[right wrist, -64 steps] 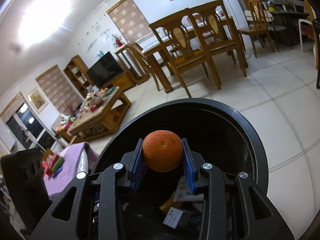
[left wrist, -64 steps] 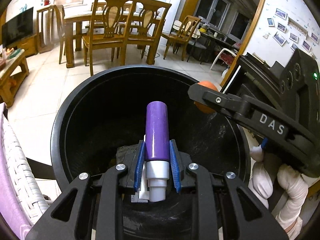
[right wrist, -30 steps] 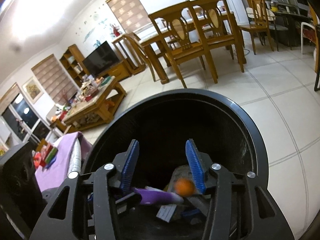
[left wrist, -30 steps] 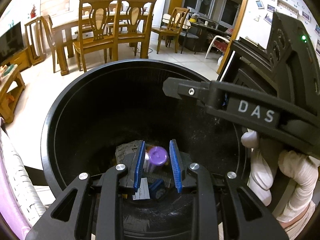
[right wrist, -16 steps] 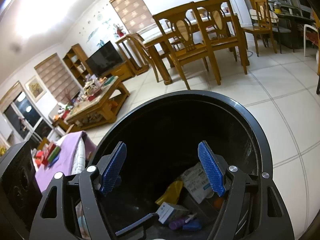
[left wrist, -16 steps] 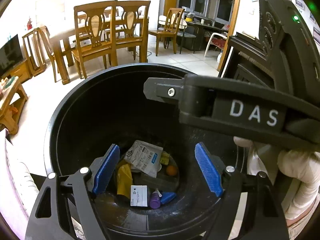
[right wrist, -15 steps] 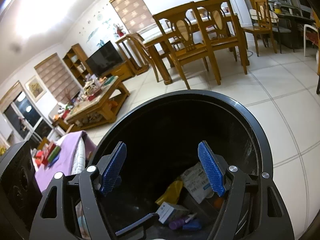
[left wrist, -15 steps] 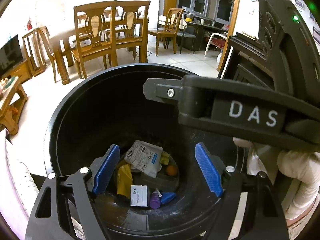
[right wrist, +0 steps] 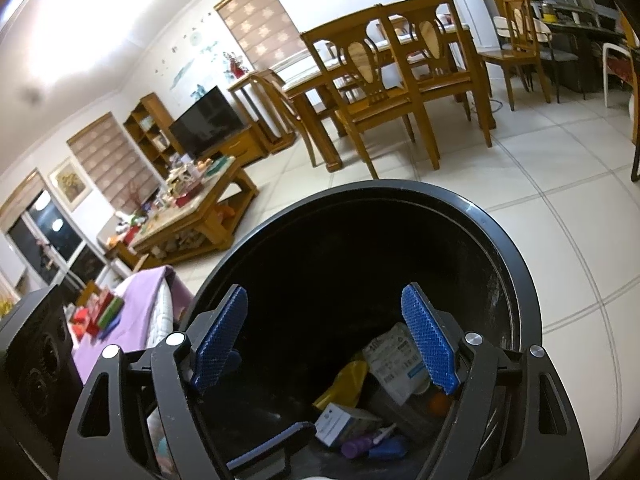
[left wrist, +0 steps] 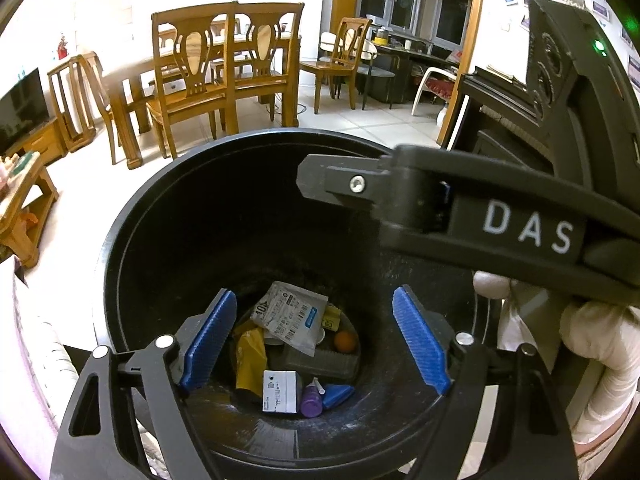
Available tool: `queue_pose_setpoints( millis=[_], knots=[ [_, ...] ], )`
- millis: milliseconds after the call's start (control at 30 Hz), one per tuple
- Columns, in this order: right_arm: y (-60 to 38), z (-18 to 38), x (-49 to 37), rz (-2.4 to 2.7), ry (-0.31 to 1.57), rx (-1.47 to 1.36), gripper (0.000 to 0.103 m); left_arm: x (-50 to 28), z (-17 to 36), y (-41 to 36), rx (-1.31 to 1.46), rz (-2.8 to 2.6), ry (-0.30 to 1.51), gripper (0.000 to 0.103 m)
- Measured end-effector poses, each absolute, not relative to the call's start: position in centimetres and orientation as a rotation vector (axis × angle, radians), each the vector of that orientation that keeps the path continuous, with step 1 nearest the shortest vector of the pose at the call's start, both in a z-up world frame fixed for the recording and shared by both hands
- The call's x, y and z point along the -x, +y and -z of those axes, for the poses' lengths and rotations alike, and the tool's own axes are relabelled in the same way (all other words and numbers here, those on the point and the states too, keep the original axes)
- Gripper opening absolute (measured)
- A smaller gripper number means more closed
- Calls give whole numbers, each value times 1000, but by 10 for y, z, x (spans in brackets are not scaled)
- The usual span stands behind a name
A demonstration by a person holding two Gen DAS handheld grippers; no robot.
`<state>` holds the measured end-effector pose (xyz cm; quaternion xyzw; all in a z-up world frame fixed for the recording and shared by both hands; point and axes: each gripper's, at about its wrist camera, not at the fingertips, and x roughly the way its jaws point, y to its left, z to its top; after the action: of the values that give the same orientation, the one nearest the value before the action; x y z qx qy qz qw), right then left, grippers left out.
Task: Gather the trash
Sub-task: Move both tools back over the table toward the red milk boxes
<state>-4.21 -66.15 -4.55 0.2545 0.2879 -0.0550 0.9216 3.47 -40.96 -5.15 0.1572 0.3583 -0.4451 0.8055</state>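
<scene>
Release over the black trash bin (left wrist: 120,264): left hand-held gripper (left wrist: 316,344) and right hand-held gripper (right wrist: 324,344) had just been opening, jaws apart and empty. Purple bottle (left wrist: 311,402) and orange (left wrist: 345,341) lay among the bin's trash, apparently dropped there.

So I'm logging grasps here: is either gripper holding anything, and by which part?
Nothing is held. The left gripper and right gripper both stand open over the bin, jaws just opened.

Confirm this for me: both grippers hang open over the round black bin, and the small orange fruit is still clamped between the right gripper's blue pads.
Not right. The small orange fruit lies at the bottom of the round black bin, among the trash, as the left wrist view shows. The right gripper and left gripper hang open and empty.
</scene>
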Motion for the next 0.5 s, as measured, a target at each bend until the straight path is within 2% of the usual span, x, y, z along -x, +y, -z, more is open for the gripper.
queue_pose_setpoints(
  millis=[133,233,300,500],
  knots=[
    [-657,40,48,113,577,-527,81,-33,47,-398,-288,942,750,89],
    [-653,33,54,110,547,-546,87,-31,40,-389,-270,910,729,91],
    [-652,27,58,101,529,-567,94,-28,34,-380,-269,892,707,98],
    [-627,12,61,61,489,-595,98,-30,18,-342,-261,836,672,98]
  ],
)
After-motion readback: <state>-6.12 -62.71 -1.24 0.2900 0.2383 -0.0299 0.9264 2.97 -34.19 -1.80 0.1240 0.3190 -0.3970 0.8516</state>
